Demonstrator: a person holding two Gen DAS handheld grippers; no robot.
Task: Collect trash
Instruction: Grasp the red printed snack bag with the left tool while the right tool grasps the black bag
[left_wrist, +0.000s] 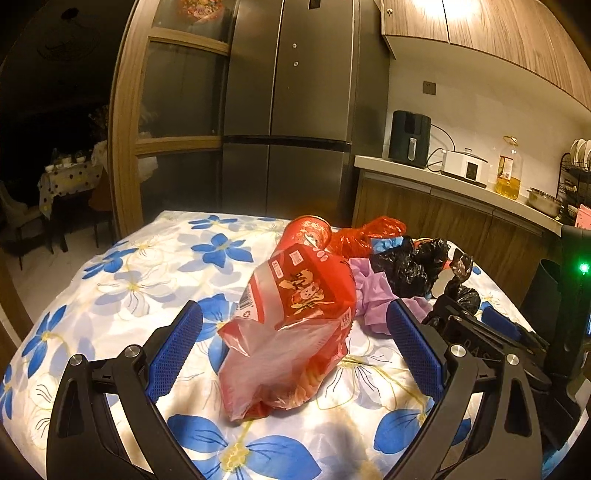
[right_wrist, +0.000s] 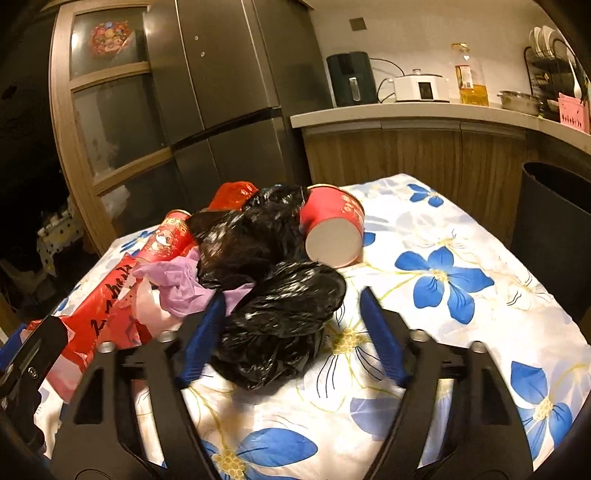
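1. The trash lies in a loose heap on a desk covered with a white cloth printed with blue flowers. A dark bin stands just off the desk's right side.
2. The left gripper has its blue-padded fingers spread wide. A crumpled red and clear plastic snack bag lies between them, and neither pad presses on it.
3. The snack bag's long axis runs away from the left gripper, roughly along the line the fingers point, so they straddle its narrow width.
4. The right gripper is partly open around a crumpled black plastic bag. Its left finger lies against the bag's edge, while the right finger stands apart from it, so nothing is gripped.
5. Behind that bag sit a second black plastic bag, a purple plastic scrap and a tipped red paper cup.
6. Each gripper is nearest its own bag. The right one is also nearer the bin, so I judge its bag the likelier first pick.
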